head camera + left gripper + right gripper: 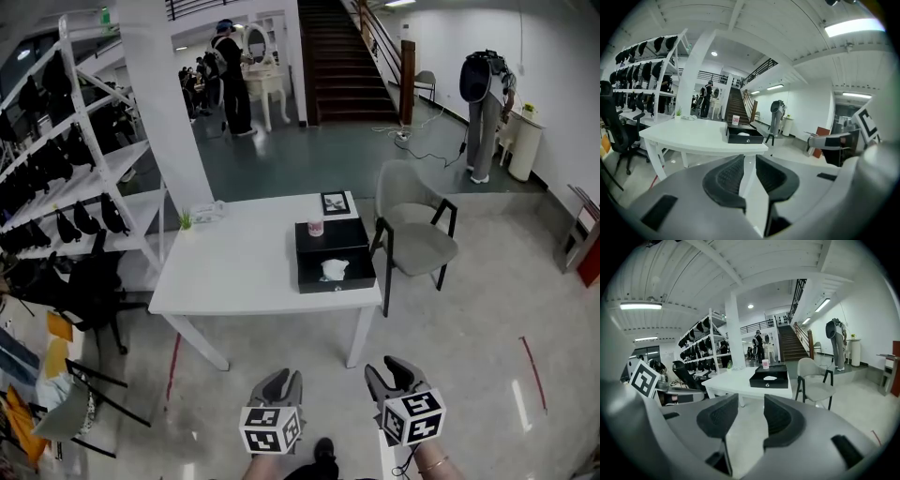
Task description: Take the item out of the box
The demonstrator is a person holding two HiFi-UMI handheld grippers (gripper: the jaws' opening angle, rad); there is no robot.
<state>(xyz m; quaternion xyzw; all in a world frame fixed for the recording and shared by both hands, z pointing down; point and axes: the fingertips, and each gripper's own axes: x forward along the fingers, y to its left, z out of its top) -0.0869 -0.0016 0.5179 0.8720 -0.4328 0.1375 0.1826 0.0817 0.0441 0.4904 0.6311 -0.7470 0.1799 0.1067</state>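
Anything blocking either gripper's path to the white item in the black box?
Nothing visible. Only bare floor lies between the left gripper, the right gripper and the table. The black box sits open-topped at the table's near right corner, the white item exposed inside. The chair stands off to the right, beside the table.

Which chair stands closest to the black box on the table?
The grey armchair with black legs, beside the table end holding the box; the black office chair sits past the opposite end.

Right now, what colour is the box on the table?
The box is black, with a white item inside. The head view shows it best.
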